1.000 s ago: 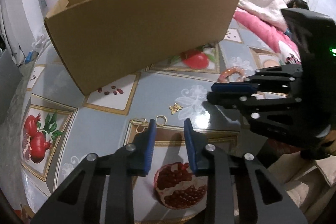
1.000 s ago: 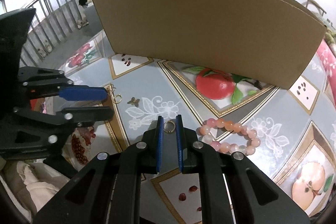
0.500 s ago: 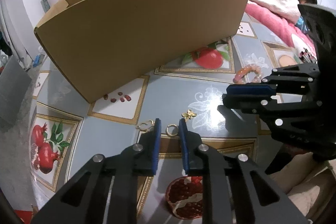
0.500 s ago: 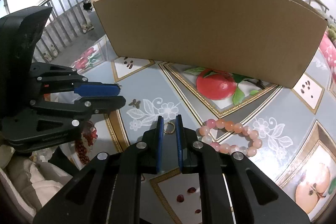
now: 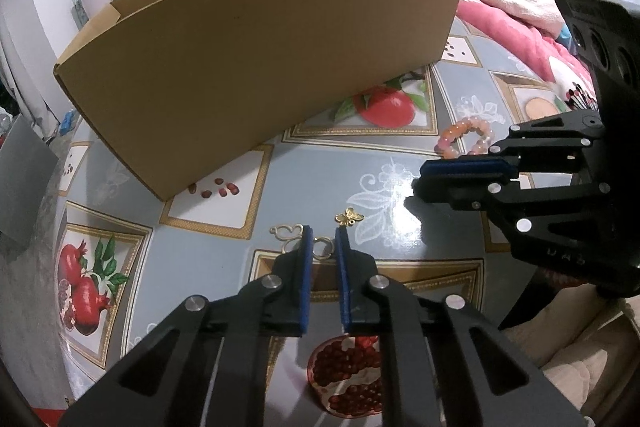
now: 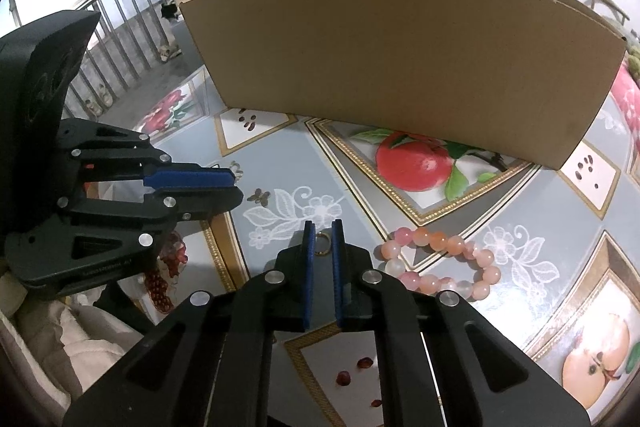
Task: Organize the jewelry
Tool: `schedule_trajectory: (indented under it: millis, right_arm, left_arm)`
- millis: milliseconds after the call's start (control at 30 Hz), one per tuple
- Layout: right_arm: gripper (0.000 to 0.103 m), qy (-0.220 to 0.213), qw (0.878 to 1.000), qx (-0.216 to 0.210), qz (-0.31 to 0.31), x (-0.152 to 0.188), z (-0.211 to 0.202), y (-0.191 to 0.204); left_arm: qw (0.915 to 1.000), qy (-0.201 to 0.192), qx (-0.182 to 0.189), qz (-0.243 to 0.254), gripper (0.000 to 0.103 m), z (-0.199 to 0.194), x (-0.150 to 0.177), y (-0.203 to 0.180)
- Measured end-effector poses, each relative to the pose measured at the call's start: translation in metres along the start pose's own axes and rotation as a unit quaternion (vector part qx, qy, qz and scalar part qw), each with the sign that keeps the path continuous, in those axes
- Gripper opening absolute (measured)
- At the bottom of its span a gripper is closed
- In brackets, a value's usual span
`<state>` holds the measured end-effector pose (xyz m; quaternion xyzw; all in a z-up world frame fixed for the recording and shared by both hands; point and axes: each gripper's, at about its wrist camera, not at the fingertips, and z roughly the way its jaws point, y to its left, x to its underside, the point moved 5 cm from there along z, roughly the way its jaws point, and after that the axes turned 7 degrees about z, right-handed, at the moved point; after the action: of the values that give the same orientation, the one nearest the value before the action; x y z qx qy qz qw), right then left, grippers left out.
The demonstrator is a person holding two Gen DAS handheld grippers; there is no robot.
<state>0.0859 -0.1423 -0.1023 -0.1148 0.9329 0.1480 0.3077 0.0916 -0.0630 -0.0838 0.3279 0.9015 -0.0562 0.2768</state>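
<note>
Jewelry lies scattered on the fruit-patterned bench [image 5: 224, 235] in front of a large open cardboard box [image 5: 256, 67], the landmark of the scene. The box stands at the far side of the bench, its long brown wall facing both cameras.

Right of the box's near wall, close to the printed red fruit, rests a pink bead bracelet [image 6: 440, 263], a loop of pale and salmon beads lying flat.

The left claw [image 5: 320, 239] points down at the bench well in front of the box. Its blue pads have just been closing and now stand narrow around a small gold ring [image 5: 320, 247]; whether they press on it cannot be told. A gold looped earring [image 5: 286, 231] lies just beside its left pad, and a tiny gold butterfly charm [image 5: 349, 217] sits slightly nearer the box, just right of the pads.

The right claw [image 6: 322, 239], in front of the box's middle and just left of the bracelet, is nearly closed, with a second small gold ring [image 6: 322, 242] between its blue pads.
</note>
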Motion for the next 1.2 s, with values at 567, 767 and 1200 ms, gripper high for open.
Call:
schedule_trajectory:
  millis: [567,767,1200]
  right_arm:
    - [0.031,0.014,1.000,0.009,0.001,0.001,0.000,0.002]
    - [0.029,0.017,0.999,0.022,-0.033,0.000,0.007,0.015]
    - [0.007,0.021,0.997,0.048,-0.062,0.002,0.013,0.029]
  left_arm:
    - [0.9999,-0.012,0.010,-0.006,0.010,-0.010,0.003,0.004]
    - [0.9996,-0.024,0.010,-0.013,0.010,-0.020,0.002,0.010]
    - [0.9988,-0.043,0.007,-0.022,0.010,-0.031,-0.001,0.016]
